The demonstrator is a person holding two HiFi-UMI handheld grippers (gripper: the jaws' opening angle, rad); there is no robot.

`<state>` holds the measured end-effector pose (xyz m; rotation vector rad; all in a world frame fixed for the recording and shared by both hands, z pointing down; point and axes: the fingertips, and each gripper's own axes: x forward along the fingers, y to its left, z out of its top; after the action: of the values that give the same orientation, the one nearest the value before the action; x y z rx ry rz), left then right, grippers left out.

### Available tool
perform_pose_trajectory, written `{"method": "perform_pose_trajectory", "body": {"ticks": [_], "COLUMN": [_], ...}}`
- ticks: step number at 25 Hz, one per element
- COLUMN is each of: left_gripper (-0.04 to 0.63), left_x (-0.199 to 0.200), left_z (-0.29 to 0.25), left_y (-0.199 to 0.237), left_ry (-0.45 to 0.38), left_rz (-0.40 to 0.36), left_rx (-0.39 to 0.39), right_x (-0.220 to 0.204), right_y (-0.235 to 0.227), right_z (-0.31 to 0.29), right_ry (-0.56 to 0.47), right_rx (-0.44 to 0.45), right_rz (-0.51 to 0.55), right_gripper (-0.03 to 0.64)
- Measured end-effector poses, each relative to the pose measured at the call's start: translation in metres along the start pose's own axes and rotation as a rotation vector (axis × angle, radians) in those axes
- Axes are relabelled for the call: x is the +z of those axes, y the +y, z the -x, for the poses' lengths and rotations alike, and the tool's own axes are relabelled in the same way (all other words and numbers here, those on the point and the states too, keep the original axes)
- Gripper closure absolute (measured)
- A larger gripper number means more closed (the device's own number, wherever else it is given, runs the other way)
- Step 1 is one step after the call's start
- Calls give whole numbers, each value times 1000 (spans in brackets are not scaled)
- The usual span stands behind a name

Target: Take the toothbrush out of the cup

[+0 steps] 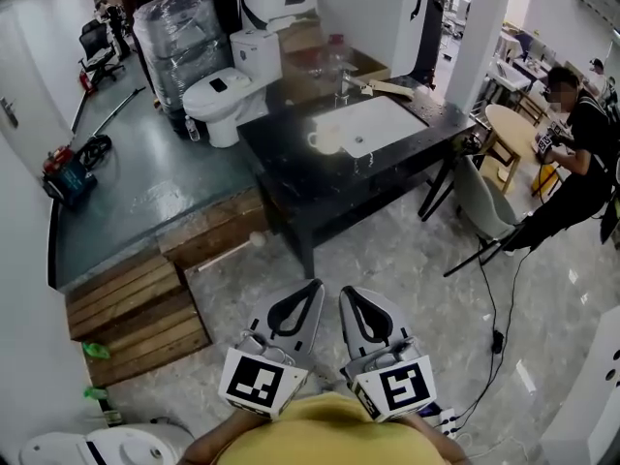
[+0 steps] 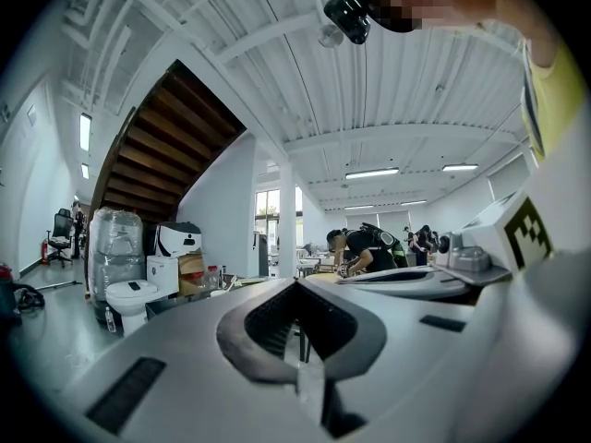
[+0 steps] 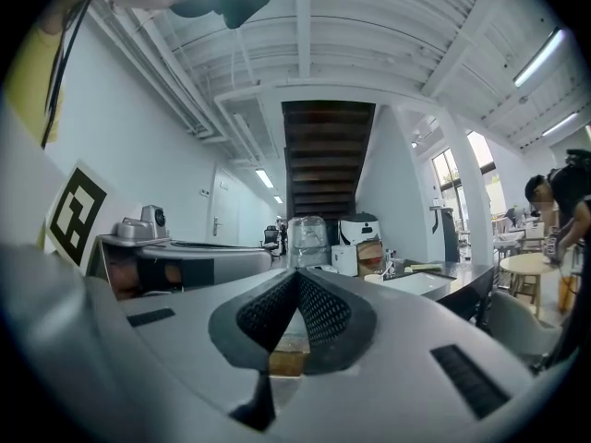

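Observation:
A white cup [image 1: 325, 139] stands on the black table [image 1: 281, 168], just left of the white sink basin [image 1: 373, 124] set into it. I cannot make out a toothbrush in the cup from here. Both grippers are held close to my body, pointing level, well short of the table. My left gripper [image 1: 315, 285] has its jaws together with nothing between them, and its own view shows the tips [image 2: 295, 282] meeting. My right gripper [image 1: 346, 292] is shut and empty too, with its tips [image 3: 297, 273] touching. The sink basin [image 3: 420, 285] lies ahead to the right.
A white toilet [image 1: 221, 93] and a plastic-wrapped load [image 1: 176, 35] stand behind the table. Wooden pallets [image 1: 136, 313] lie on the floor at the left. A grey chair [image 1: 481, 201], a floor cable [image 1: 495, 337] and a seated person [image 1: 581, 139] are at the right.

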<state>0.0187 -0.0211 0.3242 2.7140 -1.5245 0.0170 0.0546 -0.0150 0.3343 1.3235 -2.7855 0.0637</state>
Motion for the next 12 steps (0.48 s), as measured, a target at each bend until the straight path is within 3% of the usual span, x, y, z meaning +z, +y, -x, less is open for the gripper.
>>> {"method": "perform_pose_trajectory", "body": {"ticks": [4, 12], "left_gripper": [586, 586], "left_x": [12, -3], "left_z": [-15, -39], "left_y": [-2, 9], "left_ry": [-30, 20], "left_rz": [5, 3], "left_rx": [-5, -22], "right_x": [2, -5], "right_y": [-15, -34], "right_z": [-3, -20], "right_ry": [4, 22], "right_rx": [-9, -23], "right_rz": [-8, -24], "right_gripper": [601, 601]}}
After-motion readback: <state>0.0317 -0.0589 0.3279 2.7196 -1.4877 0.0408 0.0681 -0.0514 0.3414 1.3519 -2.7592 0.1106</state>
